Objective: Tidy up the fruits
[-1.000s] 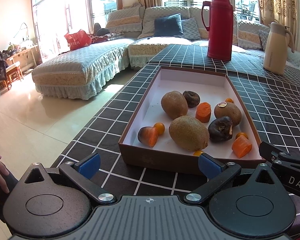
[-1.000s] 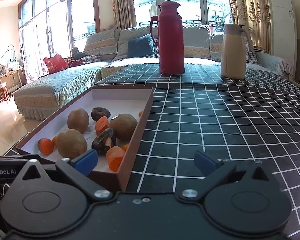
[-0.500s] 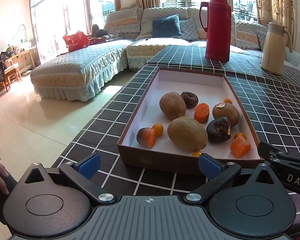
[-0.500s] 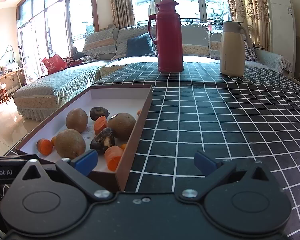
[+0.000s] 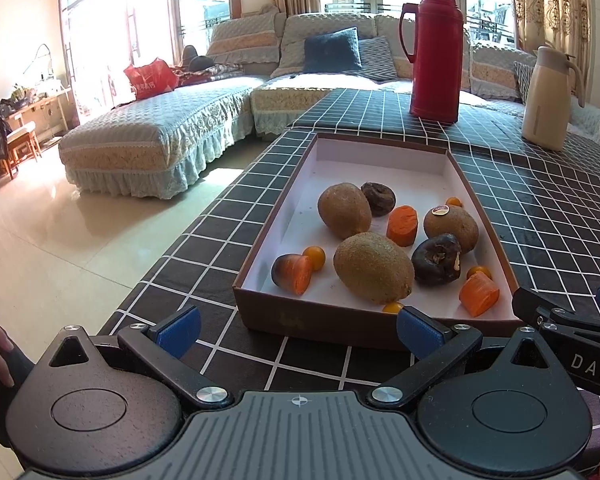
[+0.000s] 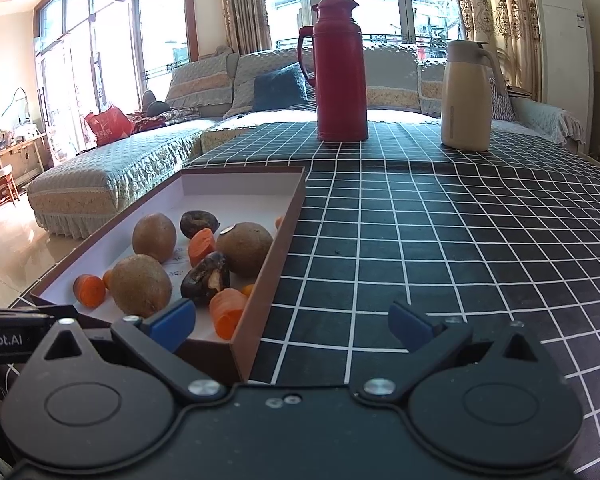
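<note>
A shallow brown box [image 5: 316,320] with a white floor lies on the checked tablecloth. In it are three kiwis, the nearest [image 5: 374,267], two dark shrivelled fruits [image 5: 436,259], orange carrot pieces [image 5: 402,225] and small orange fruits [image 5: 314,257]. My left gripper [image 5: 298,328] is open and empty just in front of the box's near wall. My right gripper [image 6: 290,324] is open and empty over the box's near right corner [image 6: 240,354]. The nearest kiwi also shows in the right wrist view [image 6: 141,285].
A red thermos [image 5: 436,46] and a cream jug [image 5: 550,98] stand at the back of the table. The table's left edge [image 5: 204,216] drops to the tiled floor. Sofas lie beyond. The right gripper's body [image 5: 572,338] shows beside the box.
Both grippers have drawn back slightly from the box, with the view tilting up a little. Both stay open and empty. The fruits have not moved.
</note>
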`<state>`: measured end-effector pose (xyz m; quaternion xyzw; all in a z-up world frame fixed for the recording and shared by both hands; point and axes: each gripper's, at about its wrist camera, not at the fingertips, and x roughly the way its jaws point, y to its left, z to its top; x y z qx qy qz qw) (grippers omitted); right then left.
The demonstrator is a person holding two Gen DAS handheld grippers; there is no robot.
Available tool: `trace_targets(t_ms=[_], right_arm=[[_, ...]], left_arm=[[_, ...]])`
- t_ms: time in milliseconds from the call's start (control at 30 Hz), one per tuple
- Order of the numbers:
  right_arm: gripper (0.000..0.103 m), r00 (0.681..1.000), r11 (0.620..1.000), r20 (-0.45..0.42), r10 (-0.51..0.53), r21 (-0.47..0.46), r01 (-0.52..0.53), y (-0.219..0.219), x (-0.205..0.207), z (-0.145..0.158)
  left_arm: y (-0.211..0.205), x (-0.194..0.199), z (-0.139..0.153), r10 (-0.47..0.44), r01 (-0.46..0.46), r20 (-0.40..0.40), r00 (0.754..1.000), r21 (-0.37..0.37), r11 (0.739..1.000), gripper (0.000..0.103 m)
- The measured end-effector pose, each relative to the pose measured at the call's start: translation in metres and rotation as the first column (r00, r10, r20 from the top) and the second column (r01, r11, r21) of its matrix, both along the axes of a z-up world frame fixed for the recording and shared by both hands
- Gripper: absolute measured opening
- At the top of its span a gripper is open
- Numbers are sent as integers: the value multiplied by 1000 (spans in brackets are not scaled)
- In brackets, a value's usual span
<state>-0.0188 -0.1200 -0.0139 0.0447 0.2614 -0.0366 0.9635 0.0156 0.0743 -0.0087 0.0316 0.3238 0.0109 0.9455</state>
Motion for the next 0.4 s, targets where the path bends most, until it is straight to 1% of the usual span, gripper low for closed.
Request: trace_targets(t_ms=[133, 300, 400], right_arm=[[103, 1000, 1000, 4, -3, 1, 3, 0, 0, 1], [103, 1000, 1000, 4, -8, 5, 8, -2, 1, 1], [103, 1000, 1000, 5, -9, 6, 9, -2, 0, 1]], left_arm=[[-1, 1, 0, -3, 2, -5, 1000, -1, 1000, 103], [1, 1, -1, -12, 12, -14, 1000, -30, 999, 103], [1, 1, -2, -6, 6, -10, 1000, -20, 1000, 103]])
